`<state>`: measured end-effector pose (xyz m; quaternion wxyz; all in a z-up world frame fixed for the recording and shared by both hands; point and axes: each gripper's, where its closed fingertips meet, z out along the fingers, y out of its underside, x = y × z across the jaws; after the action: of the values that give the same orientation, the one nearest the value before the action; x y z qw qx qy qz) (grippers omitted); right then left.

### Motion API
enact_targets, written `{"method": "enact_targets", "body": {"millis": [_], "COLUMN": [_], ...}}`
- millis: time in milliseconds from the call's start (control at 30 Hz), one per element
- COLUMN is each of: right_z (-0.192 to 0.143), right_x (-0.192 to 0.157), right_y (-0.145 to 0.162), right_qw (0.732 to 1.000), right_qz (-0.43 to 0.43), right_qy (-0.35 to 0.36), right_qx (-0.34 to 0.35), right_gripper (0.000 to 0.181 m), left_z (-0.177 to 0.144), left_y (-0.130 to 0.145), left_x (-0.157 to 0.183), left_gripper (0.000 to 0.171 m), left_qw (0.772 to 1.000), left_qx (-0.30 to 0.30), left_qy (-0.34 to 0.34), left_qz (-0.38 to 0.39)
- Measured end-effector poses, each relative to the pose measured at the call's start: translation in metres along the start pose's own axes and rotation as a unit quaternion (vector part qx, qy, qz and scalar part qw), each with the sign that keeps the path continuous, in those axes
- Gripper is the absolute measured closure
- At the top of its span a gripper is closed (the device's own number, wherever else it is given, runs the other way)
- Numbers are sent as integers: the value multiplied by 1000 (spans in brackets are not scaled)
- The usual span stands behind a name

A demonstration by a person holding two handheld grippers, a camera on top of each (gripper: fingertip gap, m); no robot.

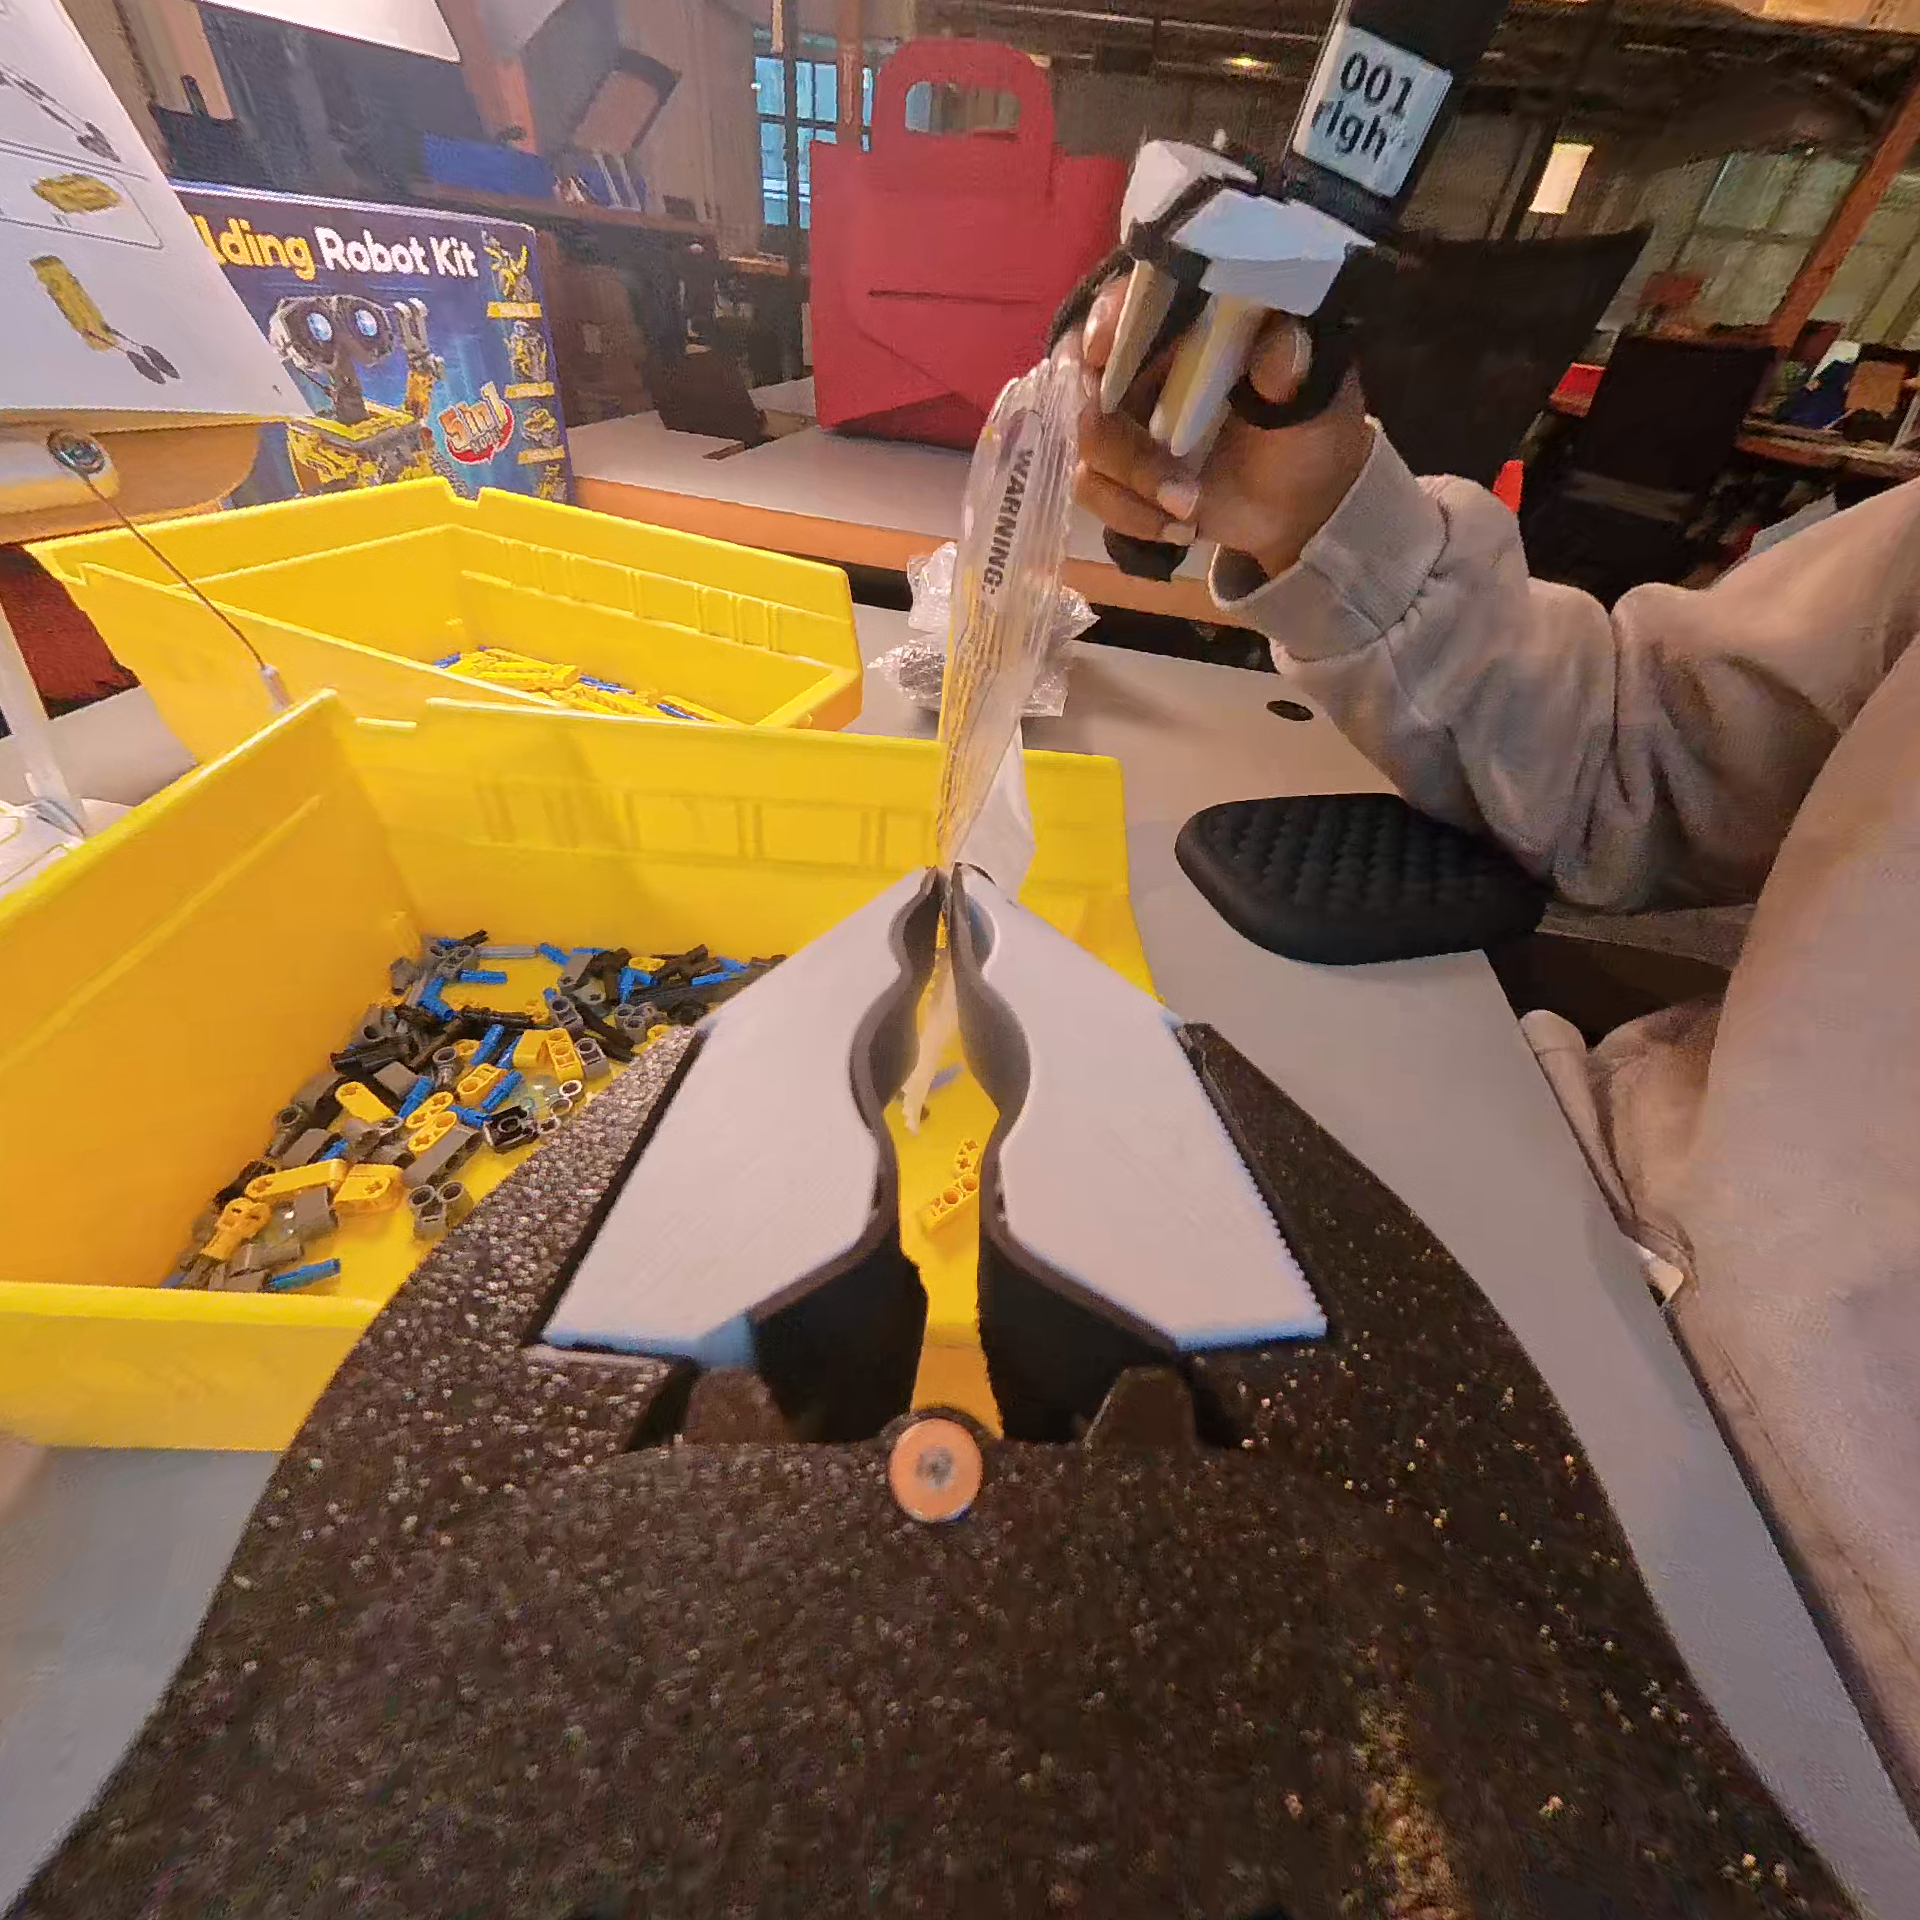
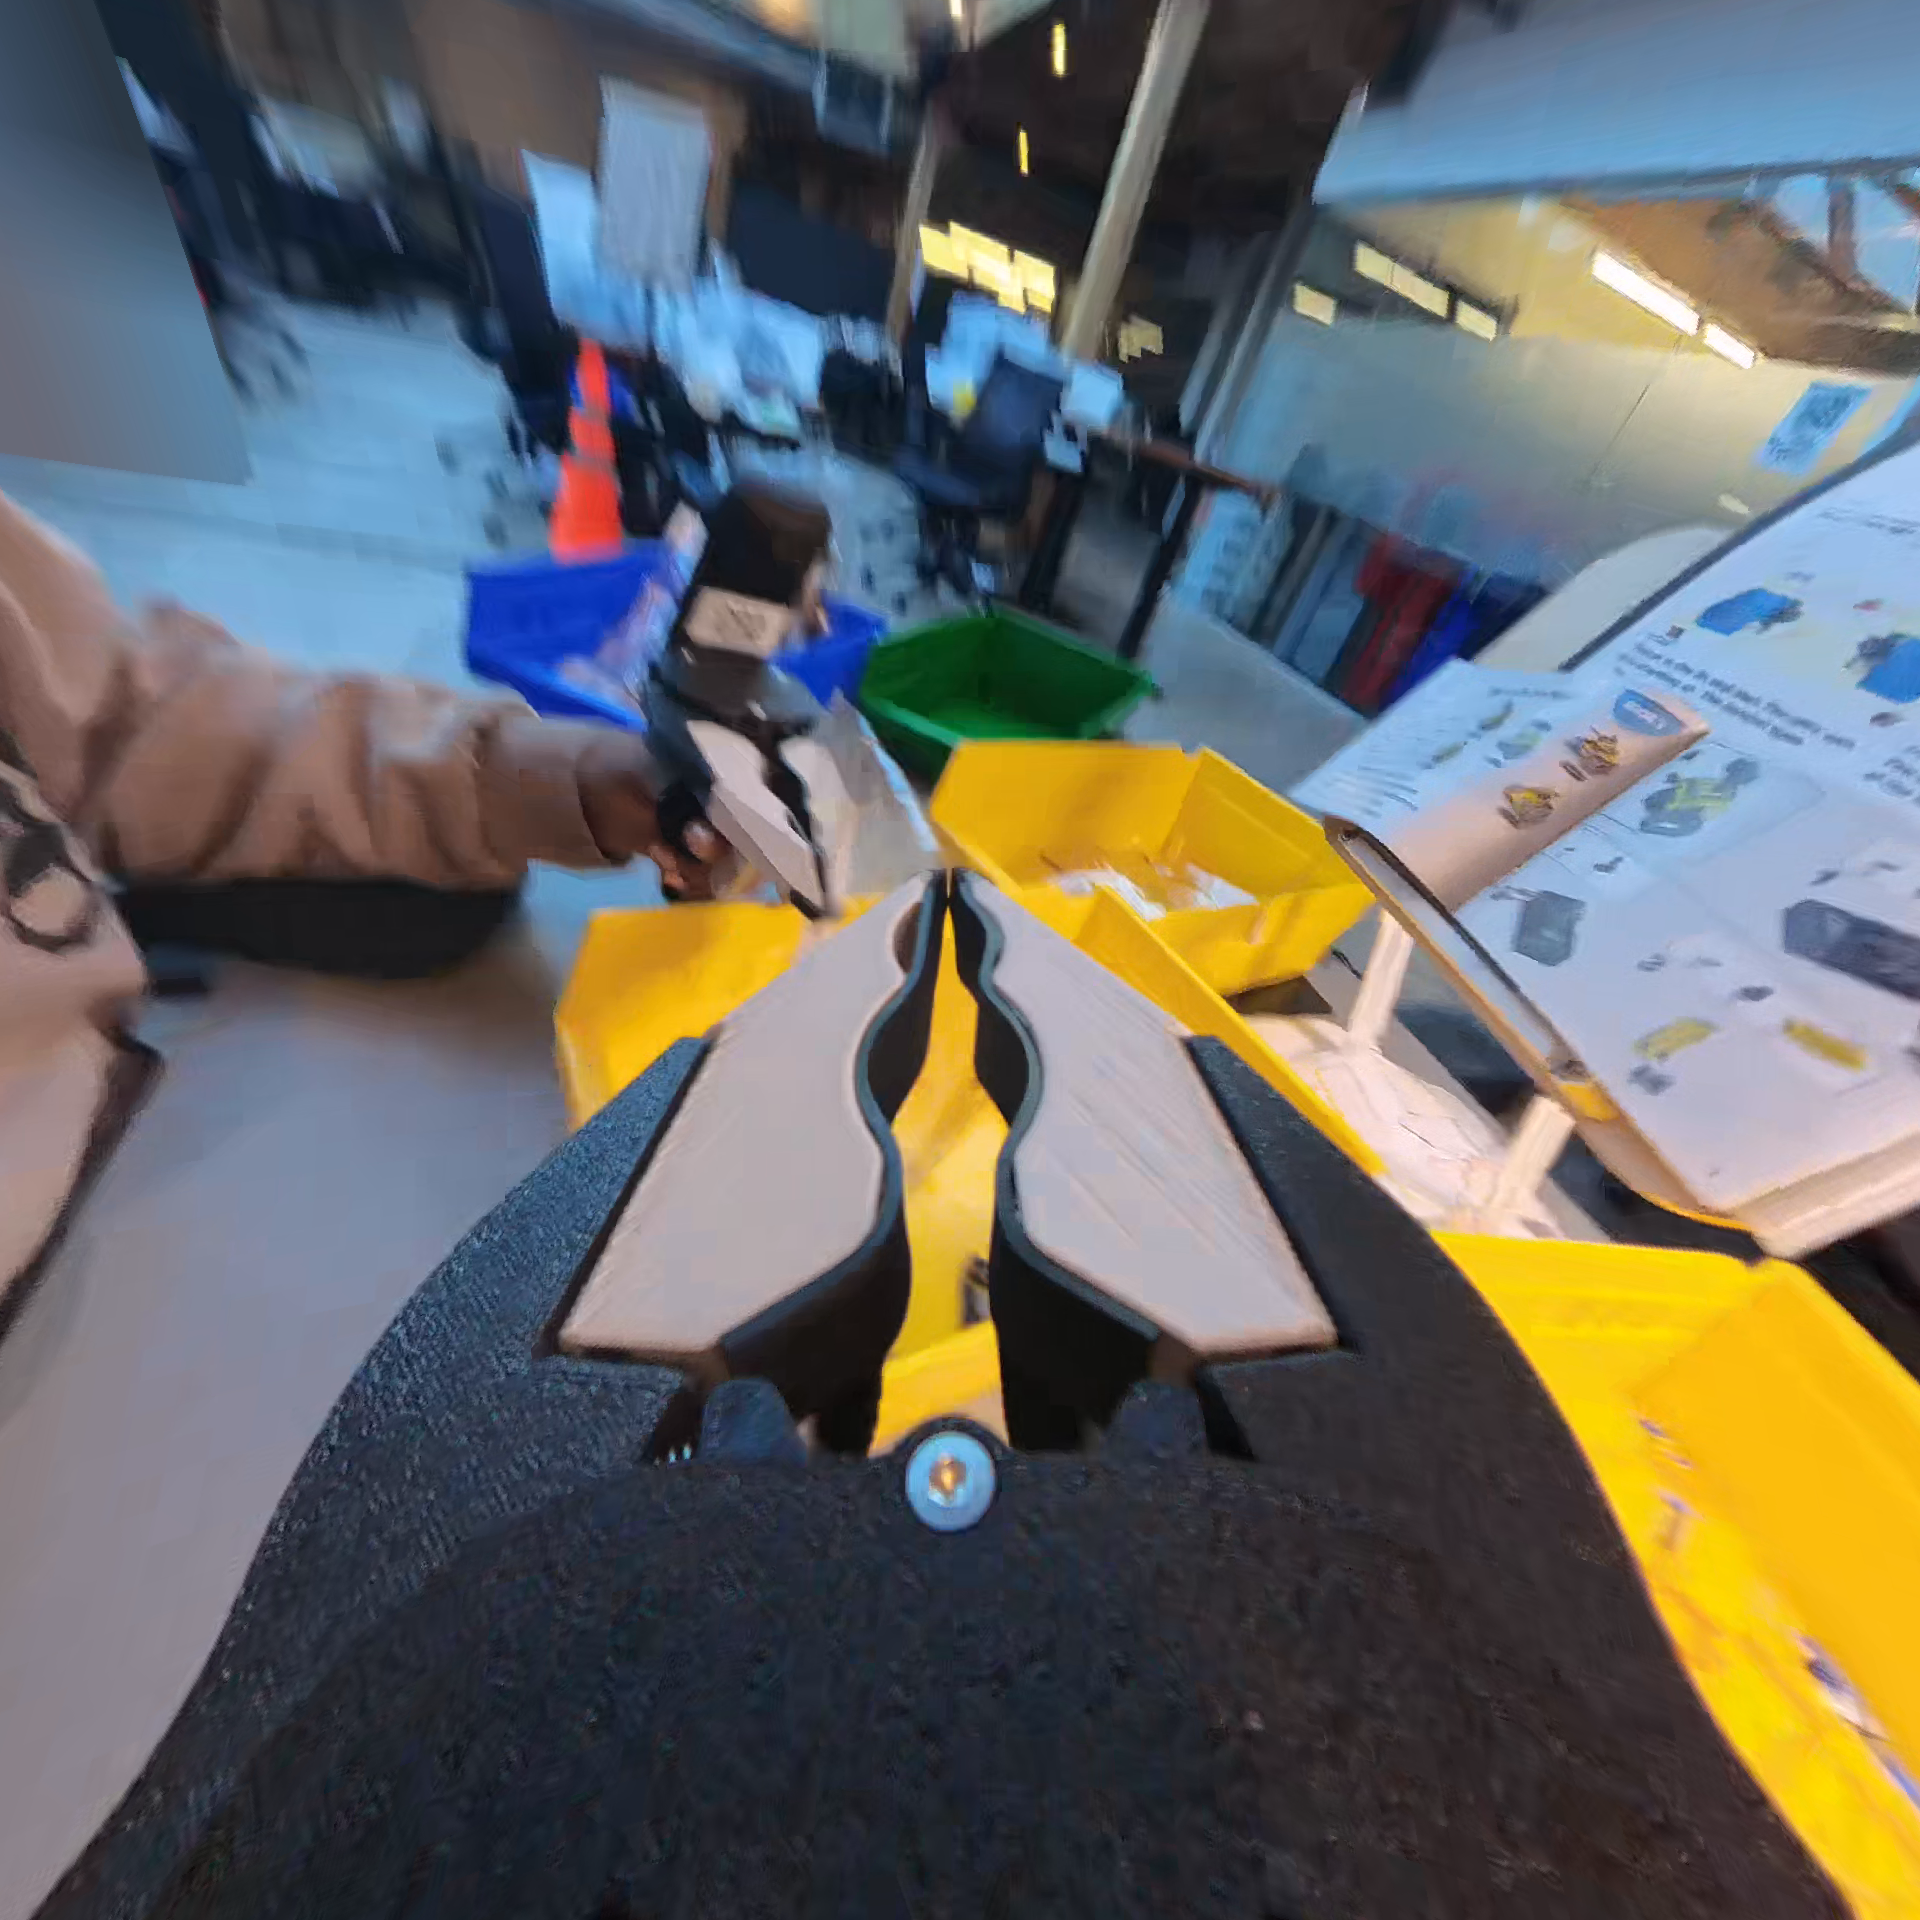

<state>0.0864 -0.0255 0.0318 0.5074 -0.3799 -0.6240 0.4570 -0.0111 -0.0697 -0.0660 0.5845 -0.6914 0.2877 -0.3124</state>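
Left gripper (image 1: 945, 883): closed at the tips, clamping the lower end of a clear plastic bag (image 1: 1003, 623); a torn strip of the bag hangs down between the fingers. Positioned above the near yellow bin (image 1: 156, 1039), over its right-hand end.

Right gripper (image 1: 1164, 405): held higher and further out, fingers close together beside the bag's upper end; the hand (image 1: 1236, 488) hides the contact, so grip on the bag cannot be confirmed there. In the right wrist view, right gripper (image 2: 948, 883) closed to the tips, with nothing visible between them; view blurred.

Bag long axis: near vertical, running from the left gripper up and slightly right to the right gripper, drawn taut between the two.

In the bin: loose building pieces (image 1: 436, 1081) in yellow, grey, black and blue, heaped to the left of the left gripper. Beyond: a second yellow bin (image 1: 623, 582), a crumpled clear bag (image 1: 935, 644) on the grey table (image 1: 1351, 1039), a kit box (image 1: 416, 343), a red bag (image 1: 956, 260).
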Motion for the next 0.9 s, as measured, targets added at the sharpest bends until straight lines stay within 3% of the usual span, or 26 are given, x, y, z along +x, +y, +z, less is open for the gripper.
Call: {"method": "enact_targets", "body": {"millis": [100, 167, 267, 400, 667, 900], "right_z": [25, 41, 52, 52, 40, 60], "right_x": [-3, -8, -23, -30, -30, -43], "right_y": [16, 26, 37, 52, 75, 82], "right_qw": [988, 976, 966, 958, 946, 945], "right_qz": [-73, -99, -79, -79, -72, -87], "right_qy": [-32, -64, -135, -165, -177, -188], "right_qx": [-135, -183, -207, -219, -261, -252], "right_gripper": [181, 181, 181, 181, 177, 174], "left_z": [3, 4, 2, 1, 0, 5], "left_y": [1, 4, 3, 3, -1, 2], "left_x": [4, 5, 4, 3, 4, 11], "left_gripper": [171, 171, 171, 171, 171, 171], "left_qw": [1000, 1000, 1000, 1000, 1000, 1000], "left_qx": [-1, -6, 0, 4, 26, 21], "left_qy": [1, 1, -3, -4, 8, 20], "left_qz": [14, 17, 21, 22, 6, 12]}}
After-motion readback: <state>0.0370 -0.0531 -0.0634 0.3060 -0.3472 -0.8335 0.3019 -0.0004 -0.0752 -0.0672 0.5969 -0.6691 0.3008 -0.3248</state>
